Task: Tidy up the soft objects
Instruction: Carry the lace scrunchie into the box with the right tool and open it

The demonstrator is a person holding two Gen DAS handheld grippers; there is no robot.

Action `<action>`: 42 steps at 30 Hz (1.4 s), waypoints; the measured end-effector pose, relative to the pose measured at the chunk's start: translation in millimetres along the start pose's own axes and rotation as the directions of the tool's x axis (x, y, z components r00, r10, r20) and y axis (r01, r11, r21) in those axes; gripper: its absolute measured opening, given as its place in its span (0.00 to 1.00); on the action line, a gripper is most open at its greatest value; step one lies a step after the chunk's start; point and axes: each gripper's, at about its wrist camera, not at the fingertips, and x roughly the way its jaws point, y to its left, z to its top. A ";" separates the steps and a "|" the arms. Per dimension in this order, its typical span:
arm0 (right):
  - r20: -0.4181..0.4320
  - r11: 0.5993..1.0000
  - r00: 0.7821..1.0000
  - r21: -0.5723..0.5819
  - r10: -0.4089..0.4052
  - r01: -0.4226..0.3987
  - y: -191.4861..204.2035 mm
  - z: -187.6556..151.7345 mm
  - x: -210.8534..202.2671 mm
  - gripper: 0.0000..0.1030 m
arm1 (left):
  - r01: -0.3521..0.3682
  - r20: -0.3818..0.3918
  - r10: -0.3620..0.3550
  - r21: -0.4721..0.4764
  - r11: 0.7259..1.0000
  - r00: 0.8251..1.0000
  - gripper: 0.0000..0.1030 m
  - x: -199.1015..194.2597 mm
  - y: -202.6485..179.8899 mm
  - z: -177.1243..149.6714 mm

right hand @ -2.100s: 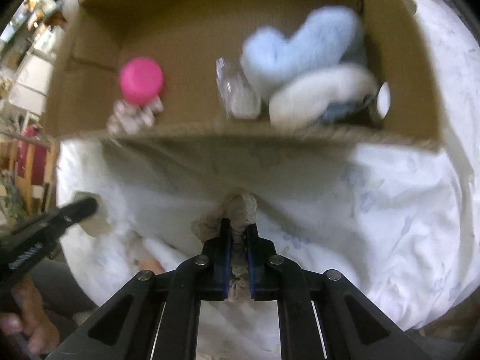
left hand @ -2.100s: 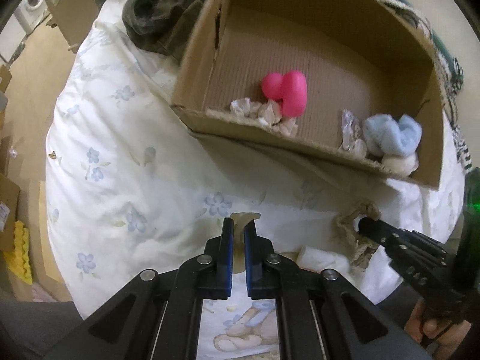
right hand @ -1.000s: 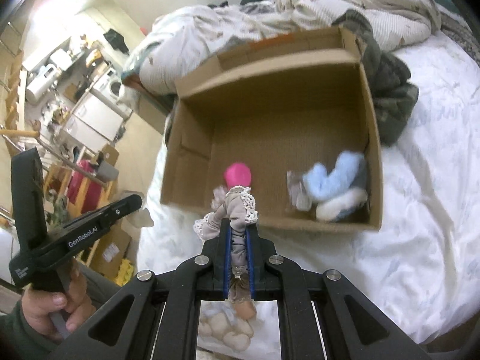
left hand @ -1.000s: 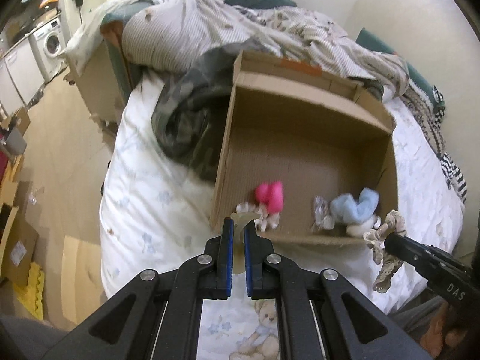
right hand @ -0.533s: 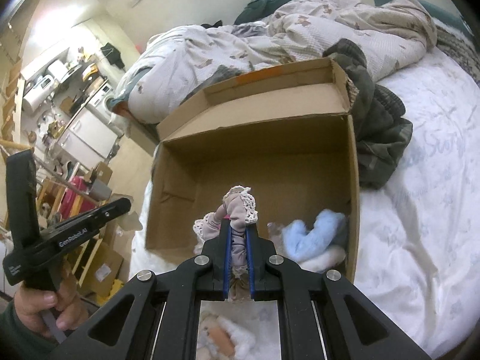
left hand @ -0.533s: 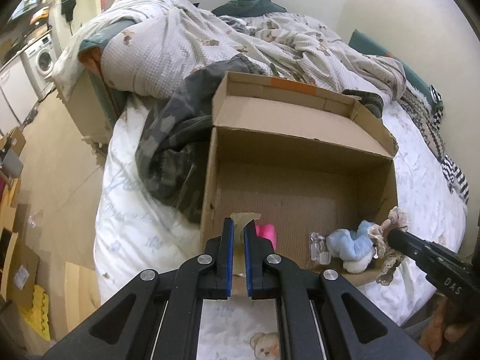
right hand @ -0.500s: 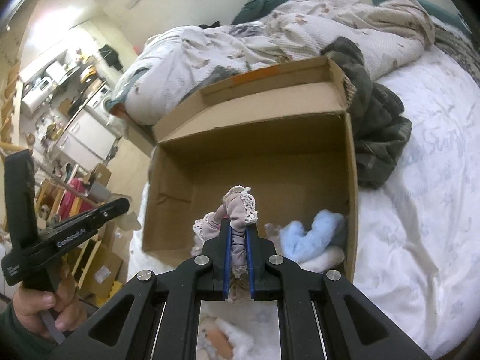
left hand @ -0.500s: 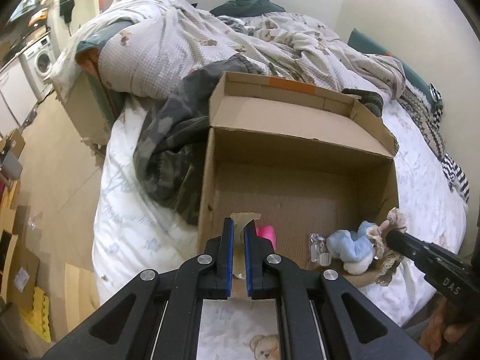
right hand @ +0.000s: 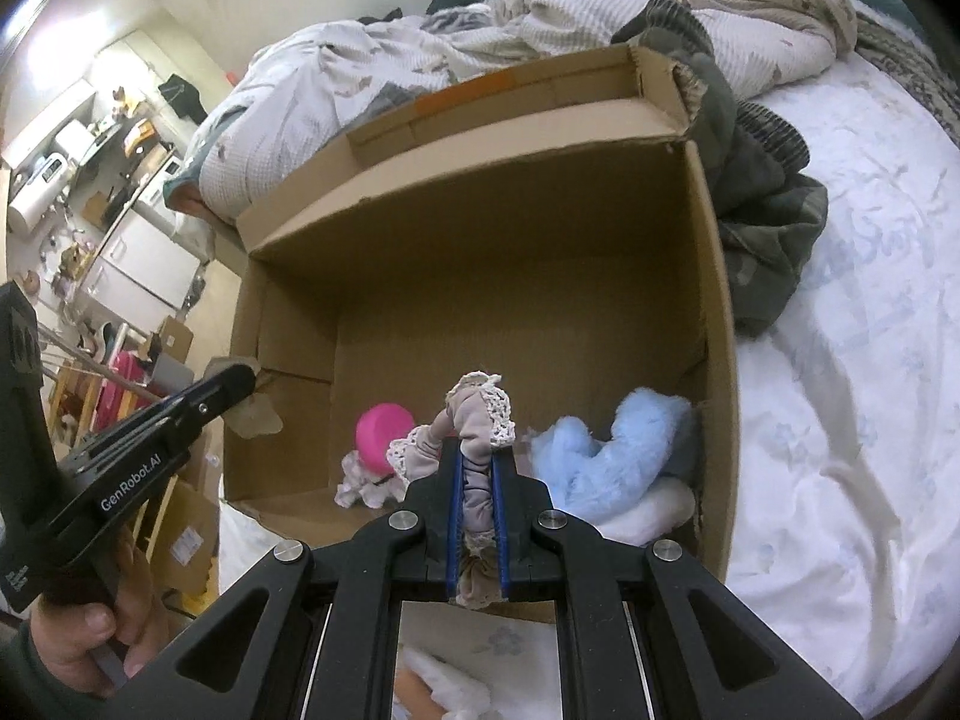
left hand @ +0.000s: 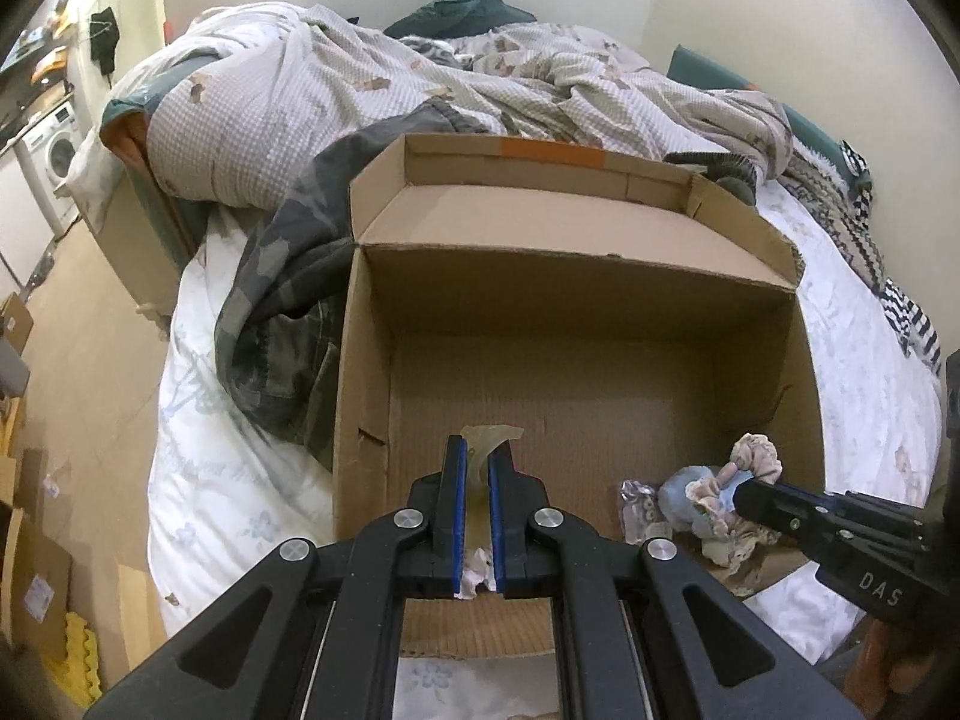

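My left gripper (left hand: 474, 451) is shut on a thin pale beige soft piece (left hand: 487, 435), held over the near left part of the open cardboard box (left hand: 360, 360). My right gripper (right hand: 477, 450) is shut on a beige lace-trimmed cloth (right hand: 477, 405) above the box's near wall. On the box floor lie a pink soft toy (right hand: 384, 429), a crumpled lace piece (right hand: 366, 487), a light blue plush (right hand: 606, 456) and a white plush (right hand: 657, 507). Each gripper also shows in the other's view: the right gripper (left hand: 744, 492) and the left gripper (right hand: 243, 378).
The box sits on a white floral sheet (left hand: 228, 468) on a bed. A camouflage garment (left hand: 282, 324) lies against its left side and a rumpled quilt (left hand: 372, 78) behind it. A teddy bear toy (right hand: 432, 690) lies on the near sheet. Floor with cardboard boxes (right hand: 192, 540) lies left.
Both grippers have moved forward and lower toward the box, which now fills more of each view. Each still holds its soft piece.
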 end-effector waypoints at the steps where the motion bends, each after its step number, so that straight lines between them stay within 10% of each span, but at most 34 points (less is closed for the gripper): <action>1: -0.005 1.000 1.000 -0.002 -0.004 0.004 0.5 -0.2 2.1 0.10 | -0.006 -0.006 0.006 -0.004 1.000 1.000 0.07 2.5 0.2 -0.6; 20: -0.075 0.999 0.996 -0.005 -0.049 0.049 1.9 -0.9 23.5 0.11 | -0.017 -0.055 0.016 -0.011 1.000 0.998 0.09 20.8 -1.3 -10.8; 38: -0.068 0.999 0.997 0.015 -0.030 0.031 -1.5 -0.9 21.9 0.11 | -0.024 -0.045 0.024 0.000 1.000 0.999 0.51 15.8 -5.7 -11.2; 42: -0.053 1.000 0.999 0.028 -0.013 0.014 -3.0 0.5 17.6 0.27 | -0.035 -0.040 0.035 0.001 0.999 0.999 0.53 14.3 -6.3 -10.9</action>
